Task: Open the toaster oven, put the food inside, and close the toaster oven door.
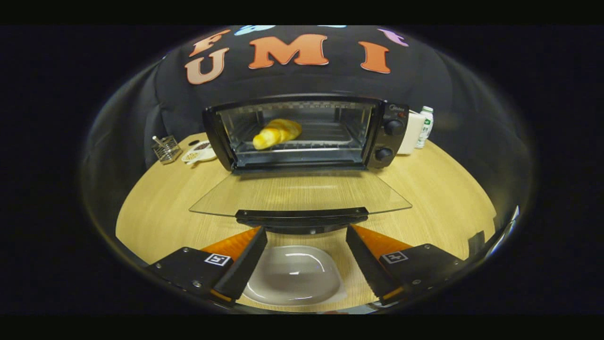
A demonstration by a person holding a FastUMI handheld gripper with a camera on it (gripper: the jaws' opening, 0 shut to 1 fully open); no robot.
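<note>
wire basket (166,149), small dish (200,152), bottle (425,126), plate (295,276)

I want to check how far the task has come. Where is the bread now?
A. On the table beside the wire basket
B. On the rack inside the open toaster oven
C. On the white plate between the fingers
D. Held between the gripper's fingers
B: the bread lies on the rack inside the toaster oven, whose glass door is folded down; the white plate holds nothing, and the gripper is open, holding nothing.

Gripper (306,231) of two wedge-shaped fingers on flat screwed mounts, each with a square black-and-white marker.
</note>
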